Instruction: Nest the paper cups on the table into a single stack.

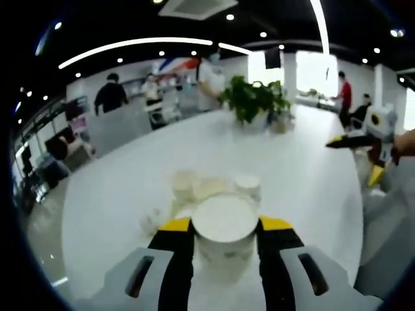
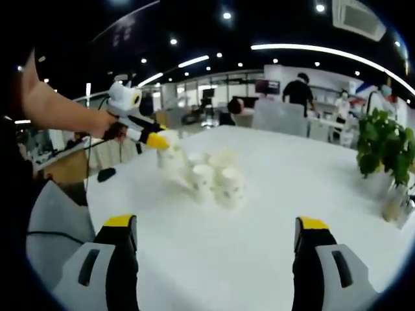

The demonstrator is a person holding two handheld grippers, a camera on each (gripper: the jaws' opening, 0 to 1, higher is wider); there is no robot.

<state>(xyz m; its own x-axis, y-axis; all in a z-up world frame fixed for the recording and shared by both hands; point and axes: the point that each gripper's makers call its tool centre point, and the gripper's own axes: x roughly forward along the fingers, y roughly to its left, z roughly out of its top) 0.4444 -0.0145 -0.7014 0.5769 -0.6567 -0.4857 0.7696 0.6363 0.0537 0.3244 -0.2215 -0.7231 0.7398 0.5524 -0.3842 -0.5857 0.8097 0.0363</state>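
My left gripper (image 1: 225,224) is shut on a white paper cup (image 1: 224,241), which stands upright between the yellow-tipped jaws just above the white table (image 1: 311,194). Behind it, several more cups (image 1: 211,188) sit in a loose cluster, and one (image 1: 153,220) lies at the left. In the right gripper view, my right gripper (image 2: 216,224) stands wide open with nothing between its jaws. The cup cluster (image 2: 220,183) is ahead of it, and the left gripper (image 2: 157,140) holds its cup (image 2: 170,159) over the cluster's left side. The right gripper (image 1: 353,159) also shows at the right, held above the table.
A potted plant (image 1: 253,97) (image 2: 382,146) stands on the table's far side. A small dark object (image 2: 106,173) lies near the table's left edge. A person's arm (image 2: 61,110) reaches in from the left. People and desks fill the background.
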